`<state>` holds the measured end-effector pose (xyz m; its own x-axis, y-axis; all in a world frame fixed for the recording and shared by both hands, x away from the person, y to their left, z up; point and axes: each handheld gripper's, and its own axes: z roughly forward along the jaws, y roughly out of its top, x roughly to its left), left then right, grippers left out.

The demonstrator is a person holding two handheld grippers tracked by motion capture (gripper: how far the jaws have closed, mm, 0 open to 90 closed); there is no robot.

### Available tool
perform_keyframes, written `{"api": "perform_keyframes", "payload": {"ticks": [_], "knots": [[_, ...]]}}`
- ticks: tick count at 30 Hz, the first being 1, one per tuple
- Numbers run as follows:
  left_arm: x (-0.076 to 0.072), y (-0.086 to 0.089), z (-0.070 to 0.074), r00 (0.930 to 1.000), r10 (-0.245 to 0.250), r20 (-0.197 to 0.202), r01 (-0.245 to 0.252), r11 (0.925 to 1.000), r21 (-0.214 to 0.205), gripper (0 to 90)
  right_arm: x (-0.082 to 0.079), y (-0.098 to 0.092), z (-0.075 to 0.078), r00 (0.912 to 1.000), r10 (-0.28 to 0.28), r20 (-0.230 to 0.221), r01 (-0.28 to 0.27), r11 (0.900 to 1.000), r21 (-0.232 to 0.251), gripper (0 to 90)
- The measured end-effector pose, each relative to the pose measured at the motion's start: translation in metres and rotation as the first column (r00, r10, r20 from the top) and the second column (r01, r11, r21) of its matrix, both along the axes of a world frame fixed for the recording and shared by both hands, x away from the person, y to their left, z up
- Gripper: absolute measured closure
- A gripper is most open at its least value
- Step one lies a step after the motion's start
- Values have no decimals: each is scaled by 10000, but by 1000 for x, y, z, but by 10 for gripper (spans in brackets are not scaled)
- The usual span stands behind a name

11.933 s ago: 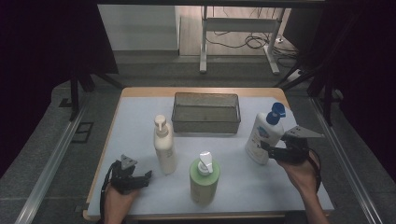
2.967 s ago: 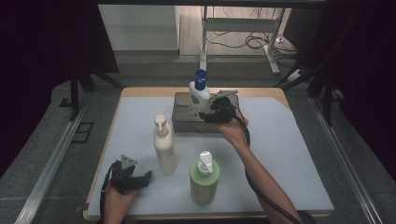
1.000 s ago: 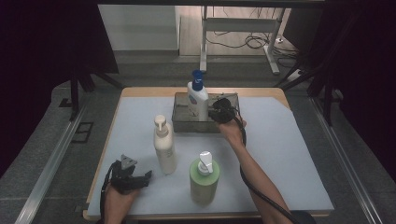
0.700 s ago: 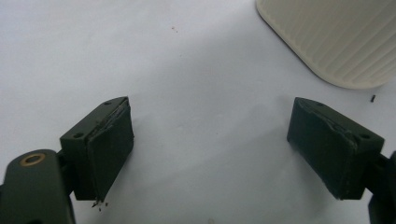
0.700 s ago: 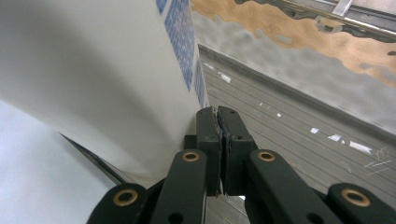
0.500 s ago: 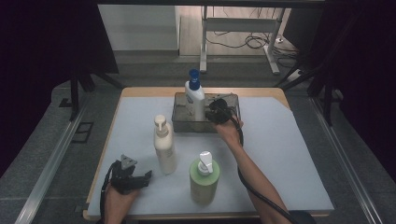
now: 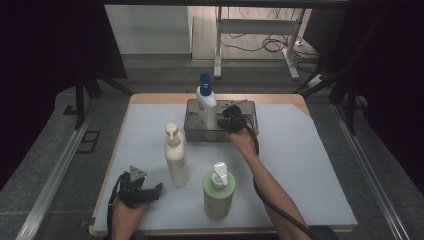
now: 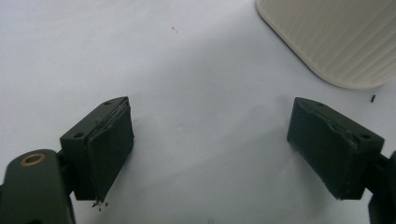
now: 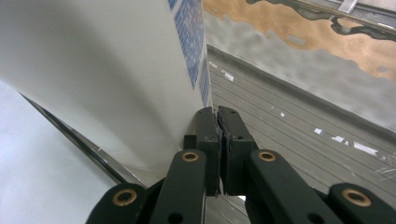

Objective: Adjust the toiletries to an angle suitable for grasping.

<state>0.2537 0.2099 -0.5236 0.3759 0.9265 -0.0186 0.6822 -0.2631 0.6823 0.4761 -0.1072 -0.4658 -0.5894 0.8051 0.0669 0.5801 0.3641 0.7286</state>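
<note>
Inside the dark see-through plastic box (image 7: 248, 131), the white bottle with the blue pump top (image 7: 206, 106) is standing upright. Right tongs (image 7: 231, 119) are sitting just beside that bottle, pressed together on nothing. Left tongs (image 7: 141, 191) are resting apart on the counter (image 7: 310, 170), far from the box.

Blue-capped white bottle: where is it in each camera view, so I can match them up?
High view: the blue-capped bottle stands upright in the basket, far centre.
Right gripper view: its white side, upper left, beside the shut jaws.
Left gripper view: the cream bottle base instead, upper right.
Shared landmark: the basket's grey mesh.
</note>
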Motion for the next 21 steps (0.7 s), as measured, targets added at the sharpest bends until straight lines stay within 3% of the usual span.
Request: {"api": "perform_keyframes", "payload": {"ticks": [21], "knots": [[0,0,0,10000,4,2,-4,10000,-1,144,0,6,-1,10000,62,-74,-63,10000,-59,865]]}}
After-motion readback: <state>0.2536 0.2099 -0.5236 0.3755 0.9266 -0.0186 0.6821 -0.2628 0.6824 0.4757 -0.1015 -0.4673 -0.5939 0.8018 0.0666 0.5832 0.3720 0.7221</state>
